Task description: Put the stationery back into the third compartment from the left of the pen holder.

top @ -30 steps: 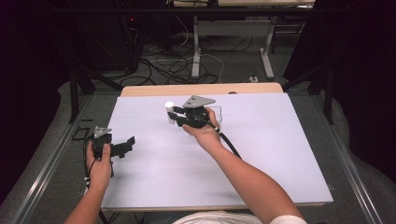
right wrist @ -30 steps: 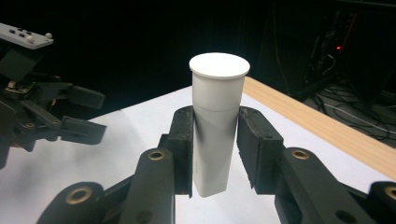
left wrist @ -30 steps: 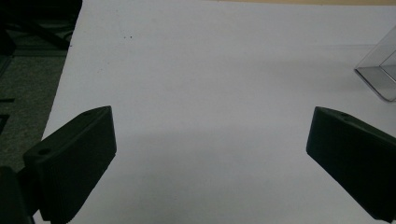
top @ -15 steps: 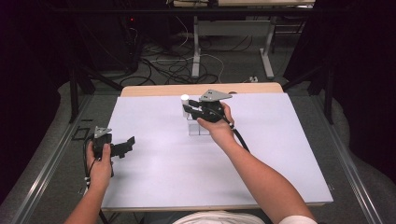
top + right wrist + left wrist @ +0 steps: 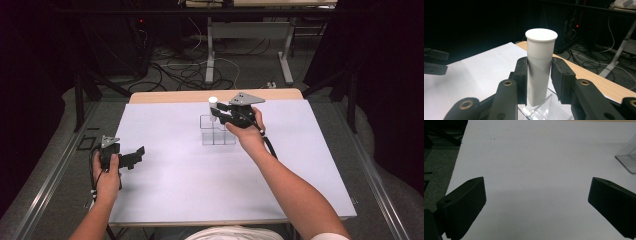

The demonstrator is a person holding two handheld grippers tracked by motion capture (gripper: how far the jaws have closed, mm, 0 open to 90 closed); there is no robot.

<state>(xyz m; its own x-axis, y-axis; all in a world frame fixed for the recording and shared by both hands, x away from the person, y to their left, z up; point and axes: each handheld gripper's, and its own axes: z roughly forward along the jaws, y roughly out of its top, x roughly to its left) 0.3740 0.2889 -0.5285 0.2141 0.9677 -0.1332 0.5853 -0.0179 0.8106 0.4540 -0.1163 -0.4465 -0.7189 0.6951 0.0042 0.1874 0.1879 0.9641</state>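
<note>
Right gripper clamped on white tube
Tube upright above clear rack; left gripper, jaws apart, at seven o'clock.

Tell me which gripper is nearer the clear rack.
Right. The right gripper hangs just above the clear rack, shut on a white tube. The left gripper sits open near the table's left edge, well apart from the rack.
</note>
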